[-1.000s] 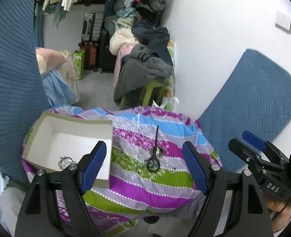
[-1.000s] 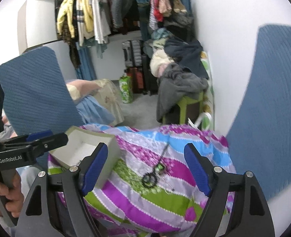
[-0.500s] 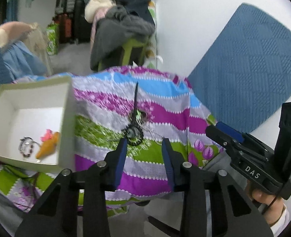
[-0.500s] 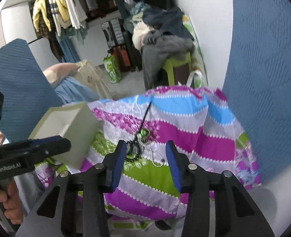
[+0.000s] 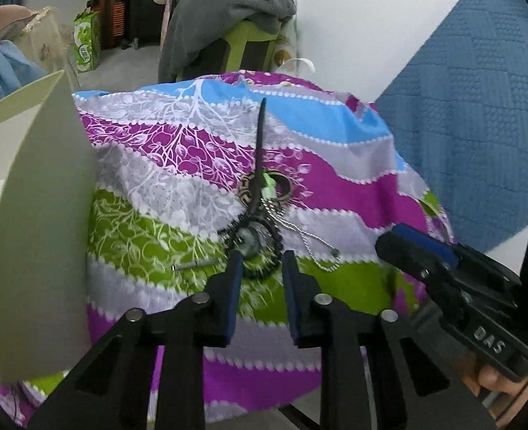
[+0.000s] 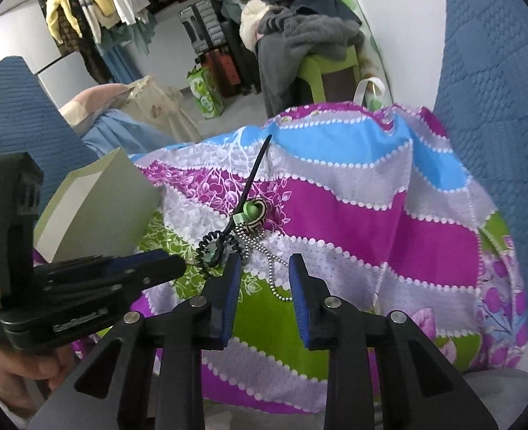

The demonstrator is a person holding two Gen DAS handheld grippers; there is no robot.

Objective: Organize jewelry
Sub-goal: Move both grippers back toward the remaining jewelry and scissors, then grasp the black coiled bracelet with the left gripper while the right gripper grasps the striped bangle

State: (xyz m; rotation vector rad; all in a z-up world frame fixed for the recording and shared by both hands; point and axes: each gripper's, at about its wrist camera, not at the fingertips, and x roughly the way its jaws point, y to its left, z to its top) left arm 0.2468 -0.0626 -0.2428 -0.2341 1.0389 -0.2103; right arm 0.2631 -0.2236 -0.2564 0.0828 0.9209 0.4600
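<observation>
1. Lying in a small heap near the middle of the striped cloth [image 5: 335,193], the jewelry has a black coiled band [image 5: 253,247] nearest the person, a bead chain [image 5: 310,238] trailing toward the cloth's right edge, and a round woven piece [image 5: 285,186] just beyond.
2. The long black strip [image 5: 260,143] runs out of the heap, its free tip pointing at the far edge of the cloth; that is its long axis, roughly in line with both tools.
3. The left gripper [image 5: 260,261] is closing, its jaws narrow and straddling the near rim of the coil; I cannot tell whether the pads press on it yet.
4. The right gripper [image 6: 264,265] is closing too, the chain's loop lying between its jaws and nothing visibly pinched.
5. To do this pick well, I would close on 1 piece only, low against the cloth, then lift slowly so the tangled chain frees itself.
6. The open box [image 5: 38,215] stands at the cloth's left edge, the likely destination.
</observation>
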